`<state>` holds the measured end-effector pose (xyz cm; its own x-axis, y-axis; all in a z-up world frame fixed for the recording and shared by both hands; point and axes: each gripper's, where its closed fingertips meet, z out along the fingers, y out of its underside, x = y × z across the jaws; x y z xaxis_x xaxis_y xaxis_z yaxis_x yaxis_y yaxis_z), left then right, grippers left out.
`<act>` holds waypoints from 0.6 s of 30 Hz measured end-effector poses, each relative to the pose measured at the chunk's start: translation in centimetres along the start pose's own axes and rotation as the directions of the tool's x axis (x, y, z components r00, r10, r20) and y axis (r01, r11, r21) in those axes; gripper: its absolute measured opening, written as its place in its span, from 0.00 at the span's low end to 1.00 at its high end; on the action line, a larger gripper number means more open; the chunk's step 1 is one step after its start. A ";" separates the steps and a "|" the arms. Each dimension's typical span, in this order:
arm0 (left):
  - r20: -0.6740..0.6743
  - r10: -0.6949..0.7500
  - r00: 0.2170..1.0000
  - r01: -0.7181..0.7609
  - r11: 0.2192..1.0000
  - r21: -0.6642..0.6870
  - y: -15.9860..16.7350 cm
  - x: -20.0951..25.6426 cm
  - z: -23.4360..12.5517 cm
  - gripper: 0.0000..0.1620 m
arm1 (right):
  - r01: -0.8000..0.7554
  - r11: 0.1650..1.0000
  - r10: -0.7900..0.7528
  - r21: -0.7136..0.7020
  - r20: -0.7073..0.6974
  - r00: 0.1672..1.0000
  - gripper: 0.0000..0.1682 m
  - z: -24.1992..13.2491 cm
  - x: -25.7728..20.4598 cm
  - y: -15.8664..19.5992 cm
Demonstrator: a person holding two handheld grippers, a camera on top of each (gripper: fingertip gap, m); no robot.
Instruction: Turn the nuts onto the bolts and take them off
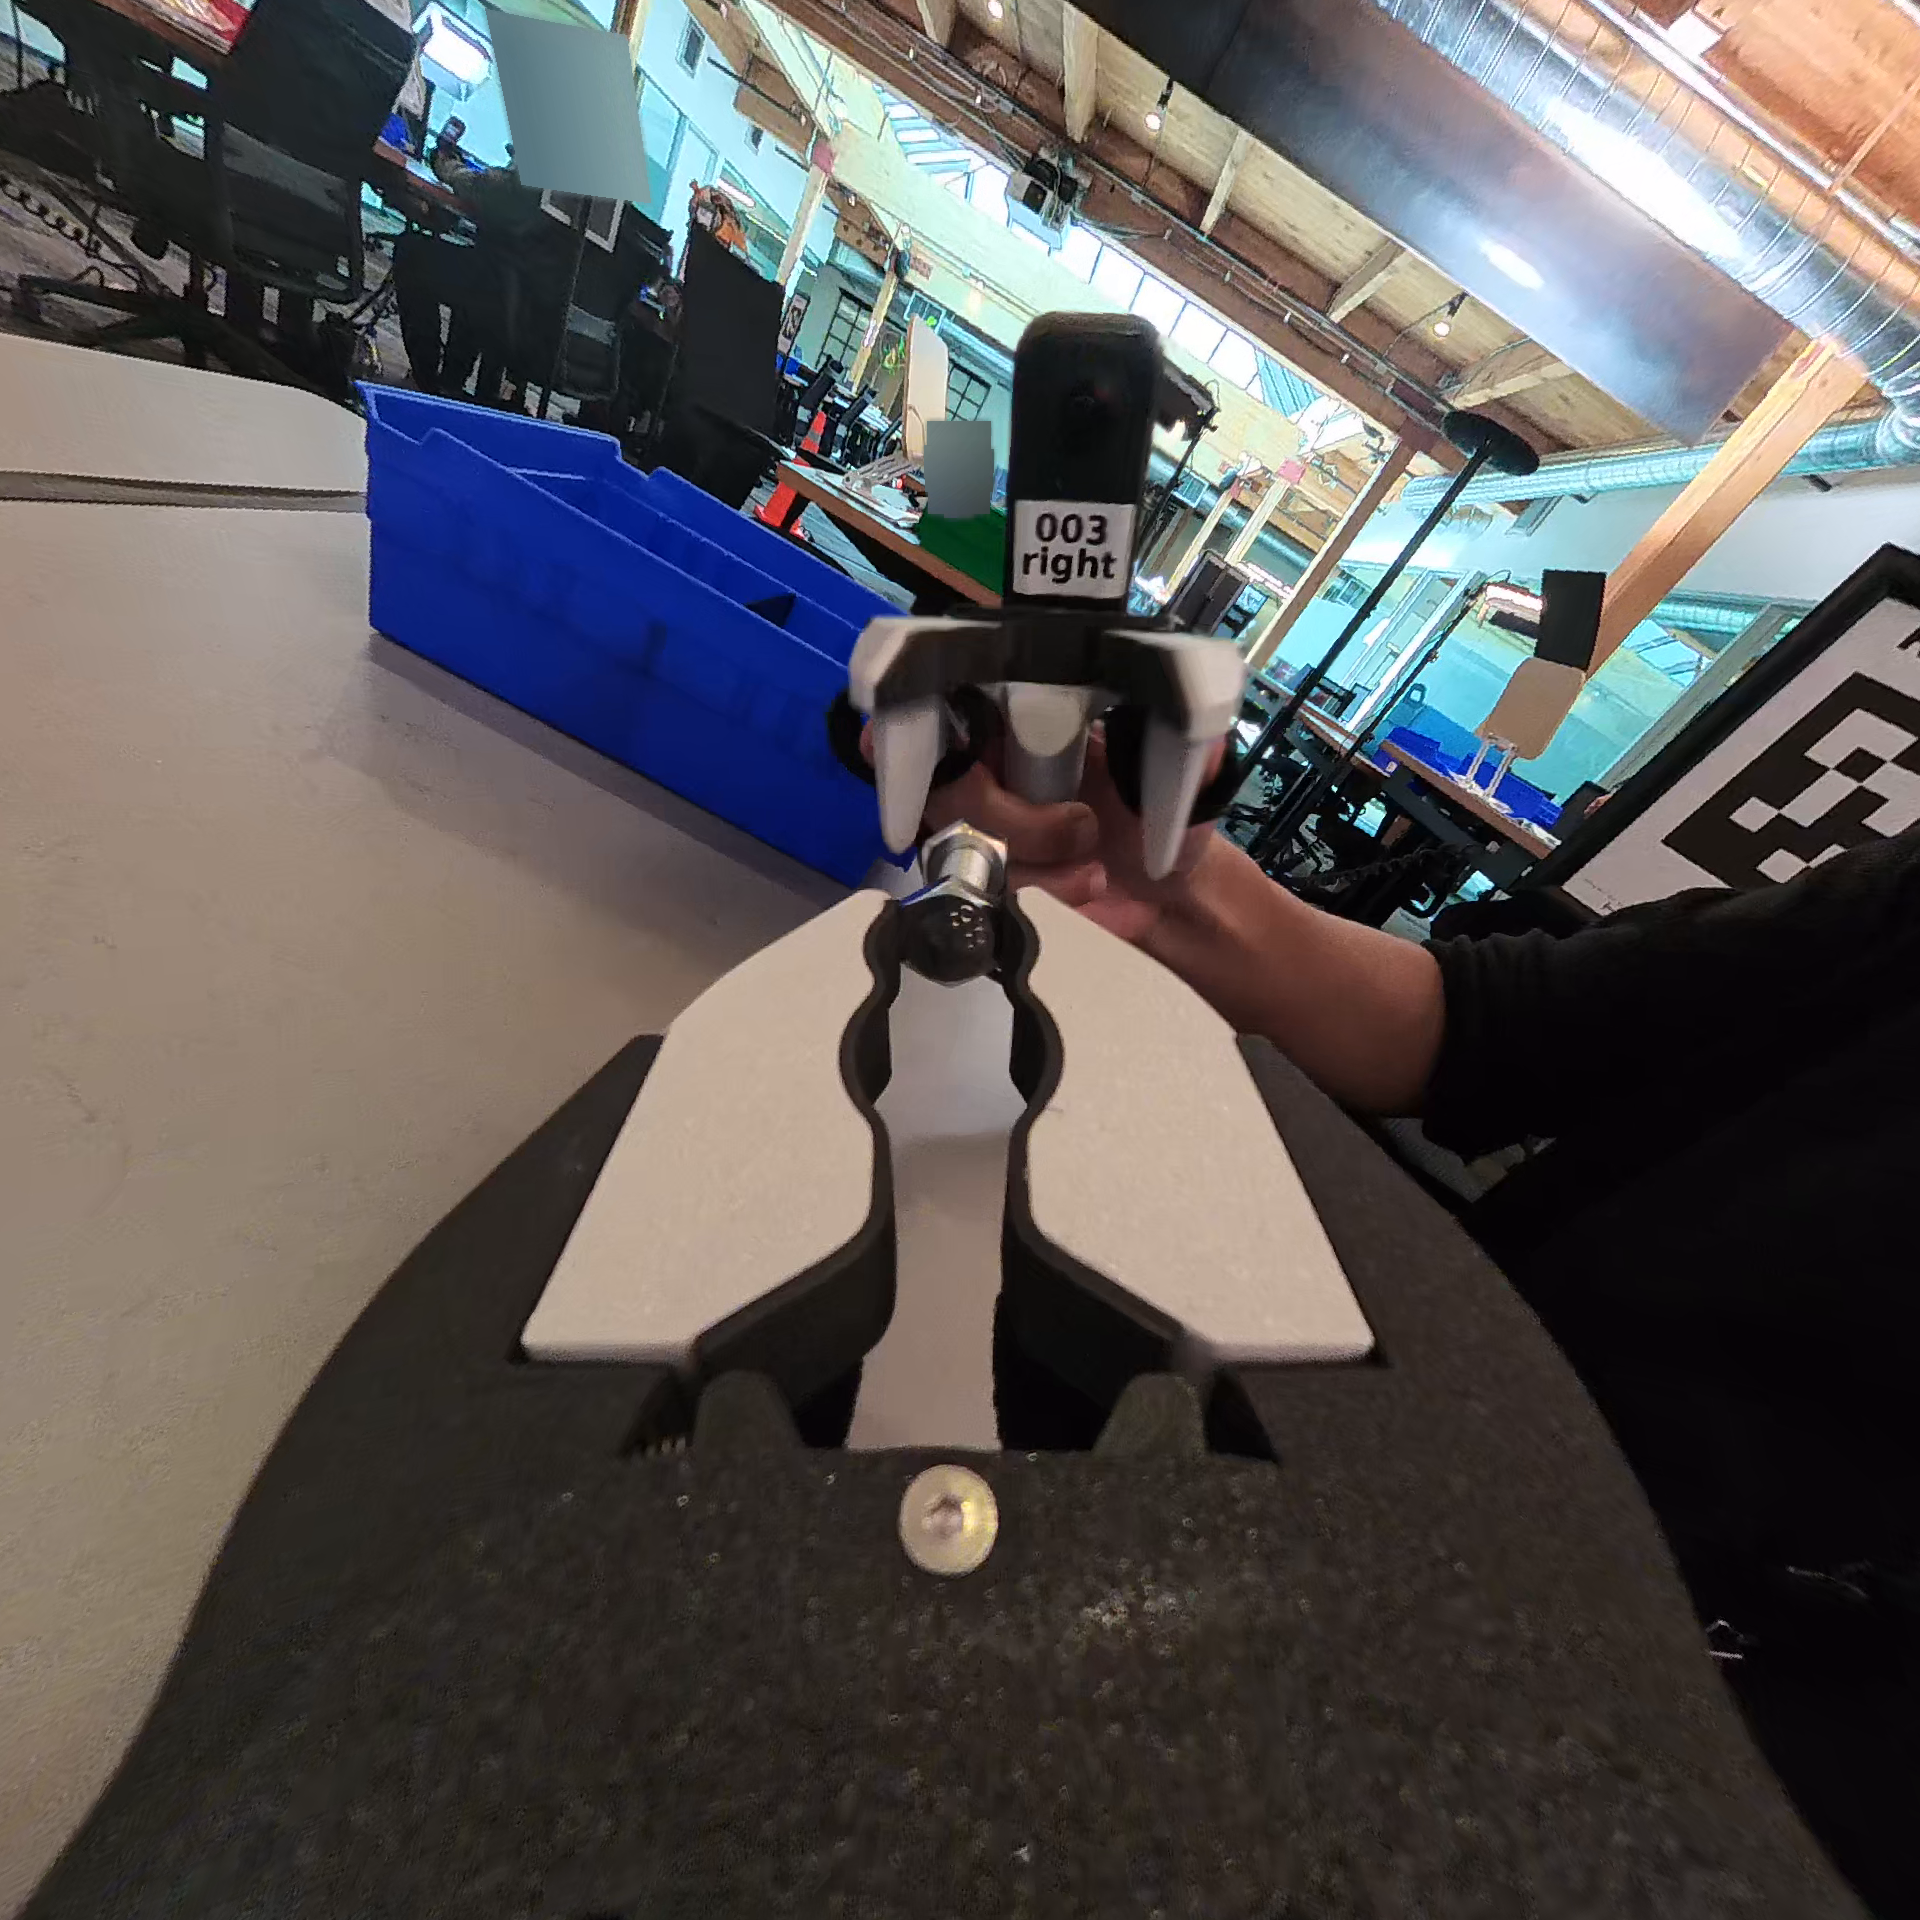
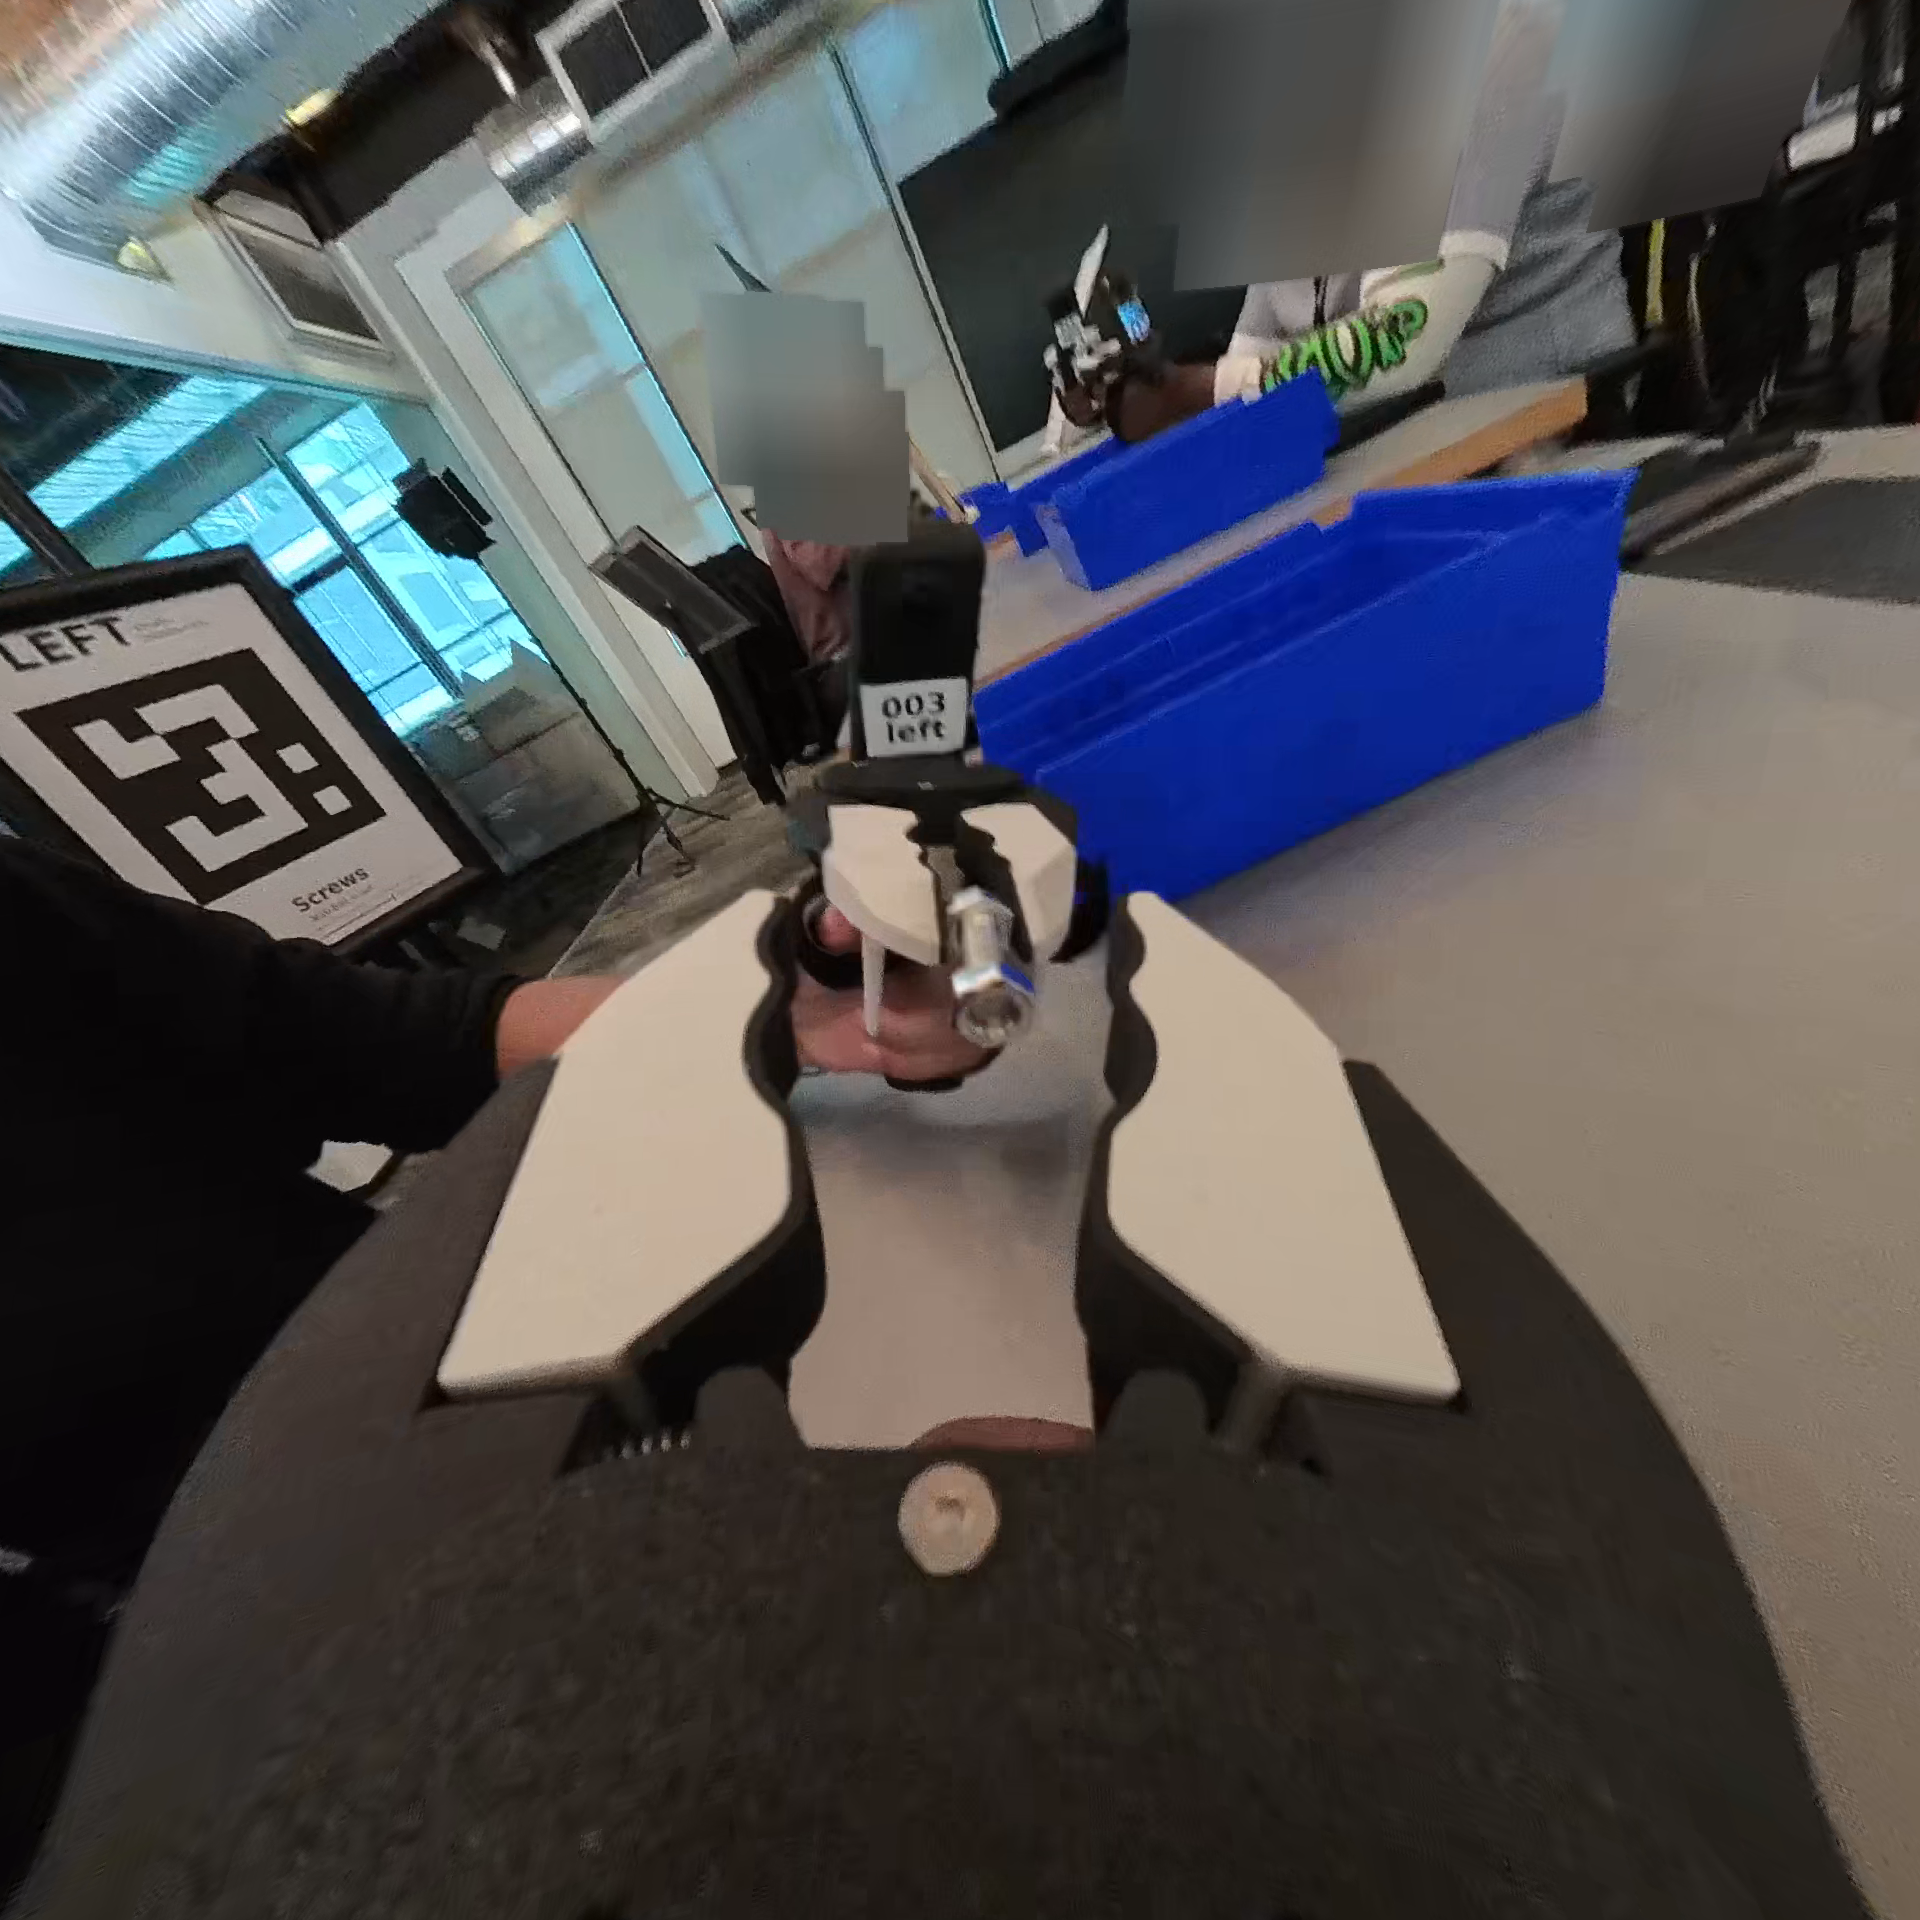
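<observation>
At the centre of the left wrist view, the left gripper is seen closed on the hex head of a silver bolt, which is pinched between the dark pads at the tips of its white fingers. The bolt's shank is pointed away from the camera, and a silver nut is seated on it a short way past the head. Just above and behind the bolt, the right gripper is held facing the camera by a hand in a black sleeve; its two white fingers are spread wide apart and nothing is held between them, though the finger on the left of the frame is seen just beside the nut.

In the right wrist view the same is shown from the other side: the right gripper is open, with a broad gap between its fingers, and through that gap the left gripper is seen at mid-frame with the bolt projecting toward the camera. Whether the nut is still threaded cannot be told apart from the shank here because of blur.

A blue bin is set on the grey table at the upper left of the left wrist view, and at the right of the right wrist view. A framed black-and-white marker board is stood at the left edge of the right wrist view.
</observation>
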<state>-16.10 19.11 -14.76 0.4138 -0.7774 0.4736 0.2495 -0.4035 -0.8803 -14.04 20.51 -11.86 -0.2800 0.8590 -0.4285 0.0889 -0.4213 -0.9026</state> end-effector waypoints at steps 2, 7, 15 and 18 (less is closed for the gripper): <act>0.006 0.011 1.000 -0.011 1.000 0.012 -0.3 0.0 -0.2 0.11 | -0.098 0.992 0.095 -0.086 -0.038 0.995 0.29 0.0 1.3 1.9; 0.018 0.085 0.996 -0.086 0.996 0.013 -0.7 0.4 -0.4 0.10 | -0.493 0.864 0.503 -0.101 0.169 0.848 0.27 1.3 -0.4 3.3; 0.084 0.269 0.960 -0.258 0.959 -0.116 0.8 0.2 -0.1 0.11 | -0.742 0.662 0.726 -0.108 0.336 0.600 0.18 1.8 -0.9 3.5; 0.095 0.284 0.954 -0.271 0.954 -0.129 0.9 0.1 0.1 0.11 | -0.746 0.656 0.734 -0.114 0.325 0.596 0.15 1.7 -0.6 3.9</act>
<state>-15.70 18.69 -15.52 0.5484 -0.8107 0.2049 0.0131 -0.2367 -0.9715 -15.10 17.85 -15.07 -0.4121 0.1085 -0.9046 0.3763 -0.8840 -0.2775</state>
